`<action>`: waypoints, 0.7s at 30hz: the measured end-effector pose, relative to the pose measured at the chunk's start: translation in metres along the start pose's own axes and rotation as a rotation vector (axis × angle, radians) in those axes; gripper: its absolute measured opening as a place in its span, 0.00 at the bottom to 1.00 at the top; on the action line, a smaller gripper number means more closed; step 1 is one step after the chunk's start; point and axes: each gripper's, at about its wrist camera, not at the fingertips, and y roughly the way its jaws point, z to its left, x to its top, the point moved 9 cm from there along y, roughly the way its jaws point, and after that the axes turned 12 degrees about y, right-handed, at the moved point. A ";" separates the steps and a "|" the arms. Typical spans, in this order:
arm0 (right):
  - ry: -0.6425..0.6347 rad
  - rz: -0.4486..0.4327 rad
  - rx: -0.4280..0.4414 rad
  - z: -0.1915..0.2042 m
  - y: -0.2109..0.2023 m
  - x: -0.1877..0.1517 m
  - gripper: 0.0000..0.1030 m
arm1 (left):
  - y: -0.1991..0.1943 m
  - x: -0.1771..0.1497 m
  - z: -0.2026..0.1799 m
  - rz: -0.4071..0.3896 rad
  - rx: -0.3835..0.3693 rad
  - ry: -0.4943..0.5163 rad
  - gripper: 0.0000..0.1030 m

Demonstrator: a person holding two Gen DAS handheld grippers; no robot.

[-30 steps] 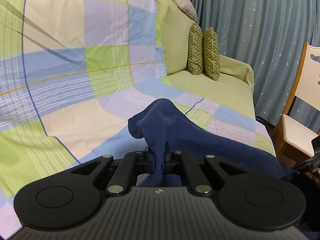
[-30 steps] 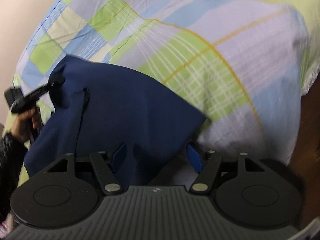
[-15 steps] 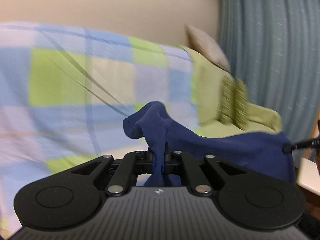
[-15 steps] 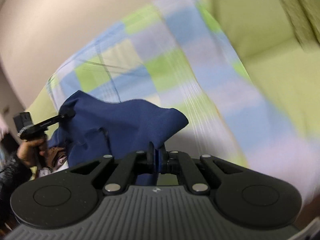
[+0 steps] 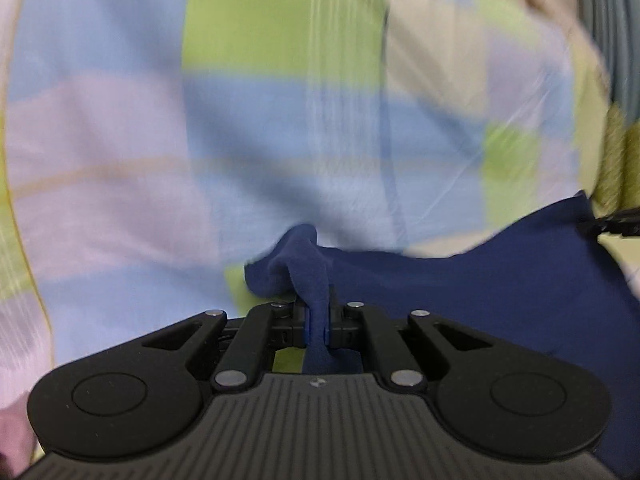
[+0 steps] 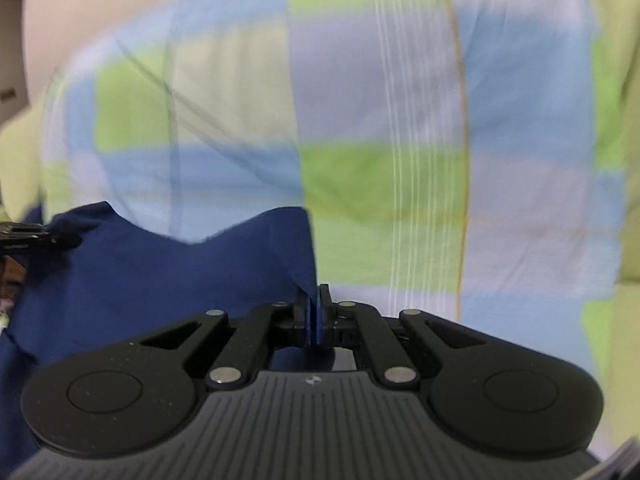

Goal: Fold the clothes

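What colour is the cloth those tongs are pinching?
Dark navy blue, all plain. The cloth shows best in the right wrist view.

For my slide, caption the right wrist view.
Right gripper shut on a corner of the navy garment, held up before a checked sheet.

Both wrist cams close, fwd over tools, w/ shared checked sheet (image 5: 280, 140).

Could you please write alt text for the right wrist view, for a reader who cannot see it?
The right claw is shut on an edge of a navy garment, which stretches left to the left claw. Behind it hangs a blurred checked sheet in green, blue and lilac.
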 end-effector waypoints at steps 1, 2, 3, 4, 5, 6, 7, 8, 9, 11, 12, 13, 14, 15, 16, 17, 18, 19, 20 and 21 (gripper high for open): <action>-0.002 0.019 -0.015 -0.005 0.016 -0.010 0.02 | 0.008 -0.006 0.002 0.015 0.009 0.001 0.07; 0.003 0.035 -0.029 -0.011 0.028 -0.019 0.02 | 0.011 -0.010 0.006 0.021 0.014 -0.006 0.10; 0.032 0.049 -0.043 -0.019 0.037 -0.027 0.02 | 0.012 -0.012 0.010 0.022 0.017 -0.017 0.16; 0.041 0.050 -0.048 -0.021 0.038 -0.028 0.03 | 0.009 -0.012 0.014 0.019 0.018 -0.031 0.18; 0.053 0.040 -0.057 -0.024 0.035 -0.028 0.04 | 0.004 -0.010 0.018 0.013 0.019 -0.048 0.20; 0.064 0.020 -0.069 -0.026 0.028 -0.026 0.07 | -0.002 -0.008 0.022 0.006 0.020 -0.064 0.21; 0.069 0.006 -0.077 -0.026 0.022 -0.024 0.09 | -0.009 -0.006 0.026 -0.001 0.024 -0.074 0.21; 0.076 -0.023 -0.082 -0.024 0.006 -0.019 0.11 | -0.019 -0.005 0.030 -0.009 0.029 -0.078 0.25; 0.089 -0.038 -0.053 -0.018 -0.012 -0.017 0.14 | -0.029 -0.003 0.033 -0.018 0.029 -0.083 0.28; 0.122 -0.031 0.038 -0.002 -0.040 -0.016 0.21 | -0.055 -0.001 0.040 -0.045 0.009 -0.104 0.38; 0.143 -0.006 0.096 0.007 -0.047 -0.017 0.26 | -0.074 -0.003 0.040 -0.060 -0.017 -0.118 0.44; 0.158 0.023 0.143 0.014 -0.052 -0.020 0.29 | -0.090 -0.006 0.039 -0.071 -0.042 -0.129 0.46; 0.172 0.126 0.267 0.039 -0.064 -0.039 0.34 | -0.098 -0.009 0.039 -0.075 -0.060 -0.134 0.50; 0.163 0.189 0.324 0.055 -0.071 -0.054 0.34 | -0.109 -0.016 0.034 -0.075 -0.085 -0.137 0.51; 0.148 0.230 0.354 0.069 -0.075 -0.066 0.34 | -0.126 -0.026 0.026 -0.074 -0.118 -0.141 0.52; 0.142 0.247 0.365 0.074 -0.077 -0.072 0.35 | -0.143 -0.037 0.017 -0.073 -0.152 -0.145 0.54; 0.120 0.292 0.379 0.088 -0.078 -0.087 0.35 | -0.156 -0.047 0.009 -0.067 -0.185 -0.147 0.55; 0.103 0.312 0.385 0.095 -0.077 -0.094 0.36 | -0.162 -0.057 0.001 -0.051 -0.208 -0.141 0.55; 0.089 0.327 0.388 0.100 -0.075 -0.099 0.39 | -0.166 -0.068 -0.007 -0.031 -0.224 -0.129 0.57; 0.072 0.341 0.389 0.107 -0.070 -0.102 0.44 | -0.171 -0.079 -0.014 -0.011 -0.239 -0.116 0.58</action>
